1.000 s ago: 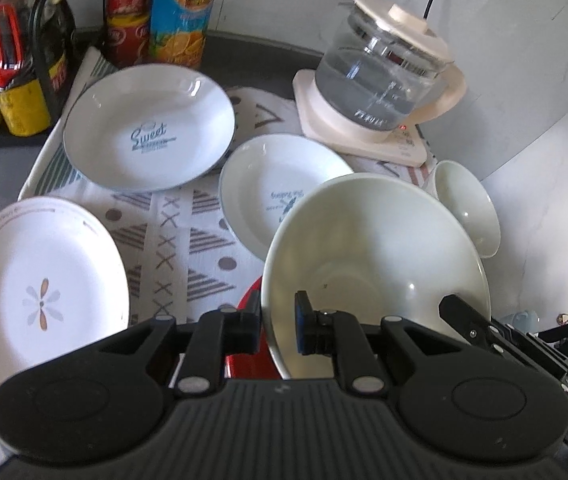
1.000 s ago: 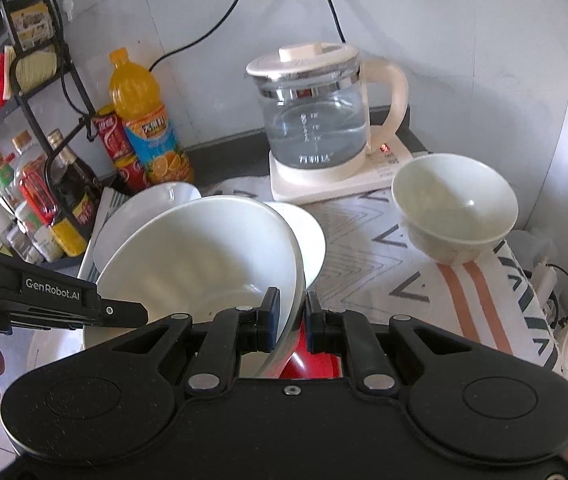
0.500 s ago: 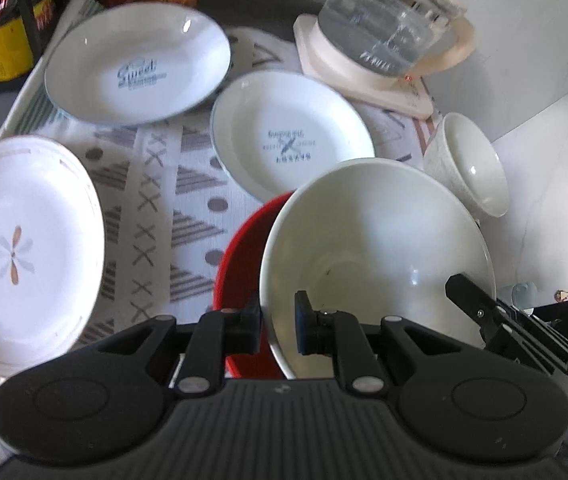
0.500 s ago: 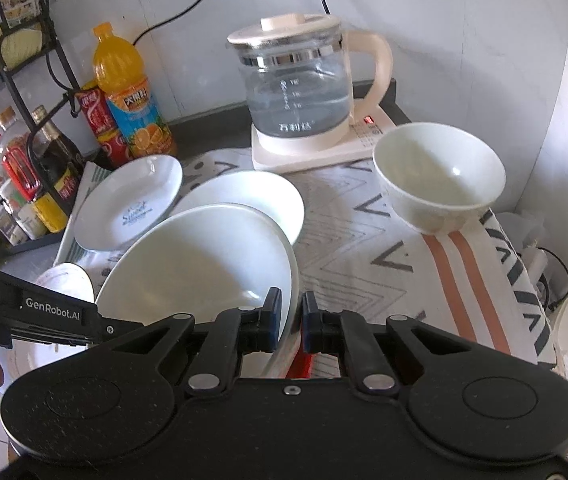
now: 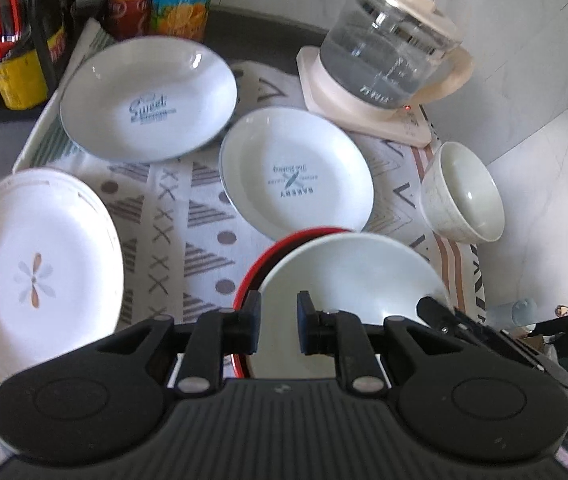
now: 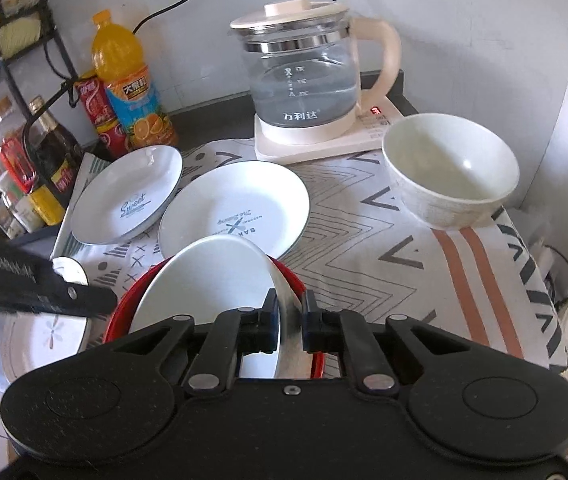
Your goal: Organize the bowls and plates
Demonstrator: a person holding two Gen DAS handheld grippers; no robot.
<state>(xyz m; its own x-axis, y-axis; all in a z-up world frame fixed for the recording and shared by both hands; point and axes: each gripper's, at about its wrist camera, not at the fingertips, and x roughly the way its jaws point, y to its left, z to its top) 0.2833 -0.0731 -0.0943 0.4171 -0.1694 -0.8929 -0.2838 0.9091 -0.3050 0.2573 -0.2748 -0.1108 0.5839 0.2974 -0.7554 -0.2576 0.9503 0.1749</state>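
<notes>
A large white bowl (image 5: 348, 276) sits inside a red bowl (image 5: 256, 268) near the front of the patterned cloth. My left gripper (image 5: 278, 328) straddles the white bowl's left rim, its jaws slightly apart. My right gripper (image 6: 289, 320) is shut on the white bowl's (image 6: 204, 280) right rim above the red bowl (image 6: 124, 304). A "Sweet" plate (image 5: 148, 100), a "Bakery" plate (image 5: 296, 180), a flower plate (image 5: 36, 272) and a small white bowl (image 5: 464, 196) lie around it.
A glass kettle (image 6: 304, 80) on its base stands at the back. Bottles and a can (image 6: 124, 84) and a rack of condiments (image 6: 12, 152) stand at the back left. A wall closes the right side.
The white bowl has come down from a tilted, lifted pose into the red bowl. My left jaws have widened a little at the rim. Both grippers dropped and pulled back.
</notes>
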